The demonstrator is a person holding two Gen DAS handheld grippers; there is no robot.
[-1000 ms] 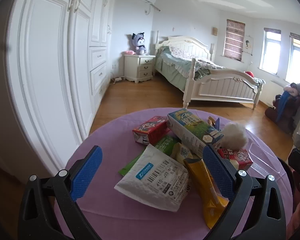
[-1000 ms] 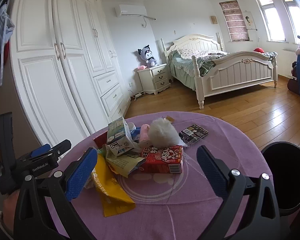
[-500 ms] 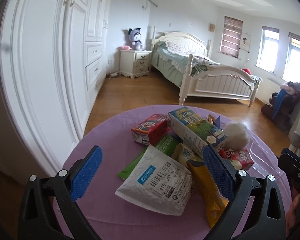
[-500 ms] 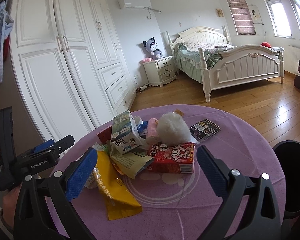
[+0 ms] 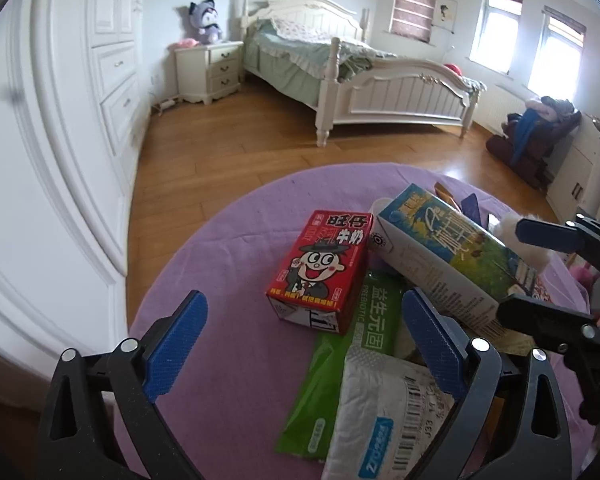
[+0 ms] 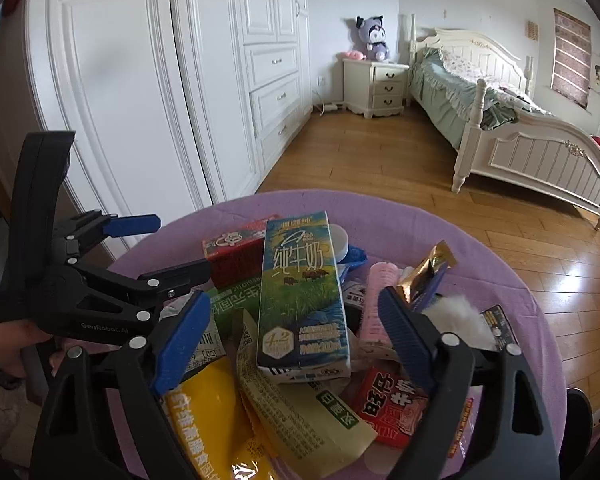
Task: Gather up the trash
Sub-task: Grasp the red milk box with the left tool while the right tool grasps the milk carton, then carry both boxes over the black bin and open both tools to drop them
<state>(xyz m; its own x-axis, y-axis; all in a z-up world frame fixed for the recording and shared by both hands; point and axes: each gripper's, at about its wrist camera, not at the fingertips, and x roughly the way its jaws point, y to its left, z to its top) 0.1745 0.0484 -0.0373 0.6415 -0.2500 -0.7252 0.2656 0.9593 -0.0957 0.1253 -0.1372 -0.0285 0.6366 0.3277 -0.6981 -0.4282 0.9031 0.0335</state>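
Observation:
A pile of trash lies on a round purple table. My left gripper is open, its jaws either side of a red milk box that lies just ahead. My right gripper is open around the lower end of a tall blue-green milk carton, also in the left wrist view. Around them lie a green wrapper, a white mailer bag, a yellow packet and a white fluffy ball.
A second red box and a pink item lie at the pile's right. White wardrobes stand left, a white bed and nightstand beyond on wood floor. A dark bin rim shows at the lower right.
Both grippers have moved forward and down into the pile. The left now frames the red milk box, the right now straddles the tall carton. Both stay open.

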